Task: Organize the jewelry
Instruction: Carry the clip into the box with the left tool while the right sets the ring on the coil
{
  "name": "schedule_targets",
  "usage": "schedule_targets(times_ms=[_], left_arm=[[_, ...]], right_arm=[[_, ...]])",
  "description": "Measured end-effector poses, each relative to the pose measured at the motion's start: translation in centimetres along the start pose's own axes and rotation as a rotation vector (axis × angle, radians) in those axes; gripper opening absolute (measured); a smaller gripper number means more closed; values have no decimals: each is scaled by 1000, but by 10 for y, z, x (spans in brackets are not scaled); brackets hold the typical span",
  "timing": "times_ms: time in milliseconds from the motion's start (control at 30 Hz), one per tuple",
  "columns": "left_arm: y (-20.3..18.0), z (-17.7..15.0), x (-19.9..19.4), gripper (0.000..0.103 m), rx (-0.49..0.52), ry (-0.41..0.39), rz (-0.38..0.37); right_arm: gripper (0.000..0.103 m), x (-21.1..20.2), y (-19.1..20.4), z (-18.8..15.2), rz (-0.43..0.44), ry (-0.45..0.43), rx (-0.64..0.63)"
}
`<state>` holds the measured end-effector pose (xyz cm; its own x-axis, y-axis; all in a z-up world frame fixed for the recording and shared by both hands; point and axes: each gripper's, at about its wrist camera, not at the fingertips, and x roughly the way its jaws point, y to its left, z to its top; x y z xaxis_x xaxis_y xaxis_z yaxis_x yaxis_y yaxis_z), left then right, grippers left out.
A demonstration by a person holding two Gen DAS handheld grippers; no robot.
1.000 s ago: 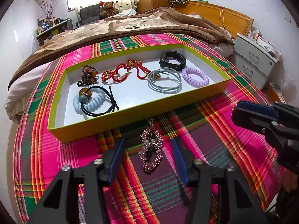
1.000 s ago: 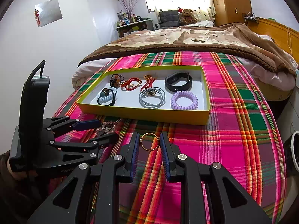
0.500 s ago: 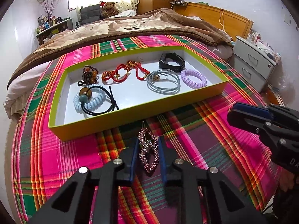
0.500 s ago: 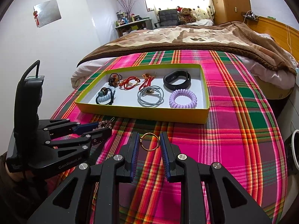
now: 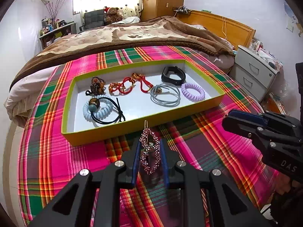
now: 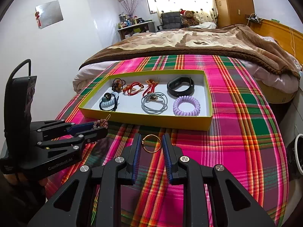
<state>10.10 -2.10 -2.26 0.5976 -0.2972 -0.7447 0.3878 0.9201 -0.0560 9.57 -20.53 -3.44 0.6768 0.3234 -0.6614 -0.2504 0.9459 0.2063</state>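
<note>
Plaid cloth [image 5: 56, 151], brown blanket [image 5: 132, 37], teddy bear [image 5: 113, 13], grey nightstand [image 5: 253, 75], wooden headboard [image 5: 217, 26].

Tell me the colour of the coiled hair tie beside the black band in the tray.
Lilac coiled hair tie; right wrist view.

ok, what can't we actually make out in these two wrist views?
- Left wrist view: lower end of the beaded hair clip sits between the left hand-held gripper fingers; pad contact unclear.
- Right wrist view: most of that clip is hidden behind the left hand-held gripper's fingers.
- Right wrist view: gold ring between the right hand-held gripper fingers; lifted or resting on the plaid cloth, unclear.
- Black band: face too small to read.
</note>
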Motion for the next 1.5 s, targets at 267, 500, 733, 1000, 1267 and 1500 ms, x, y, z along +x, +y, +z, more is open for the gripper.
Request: schedule_targets(times_ms=[267, 500, 733, 1000, 1267, 1500], left_arm=[[3, 10, -13, 21, -8, -40, 5], [10, 27, -18, 21, -26, -81, 5], [20, 47, -7, 21, -68, -92, -3], [26, 57, 14, 21, -102, -71, -1], [24, 60, 39, 21, -124, -25, -28], [22, 59, 51, 21, -122, 1, -32]], right_arm=[[23, -6, 1, 10, 0, -22, -3], [23, -3, -4, 33, -13, -54, -12], [23, 9, -23, 62, -41, -73, 0], [23, 34, -43, 85, -67, -47, -3], [23, 61, -66, 86, -71, 11, 34], [23, 80, -69, 82, -82, 54, 17]])
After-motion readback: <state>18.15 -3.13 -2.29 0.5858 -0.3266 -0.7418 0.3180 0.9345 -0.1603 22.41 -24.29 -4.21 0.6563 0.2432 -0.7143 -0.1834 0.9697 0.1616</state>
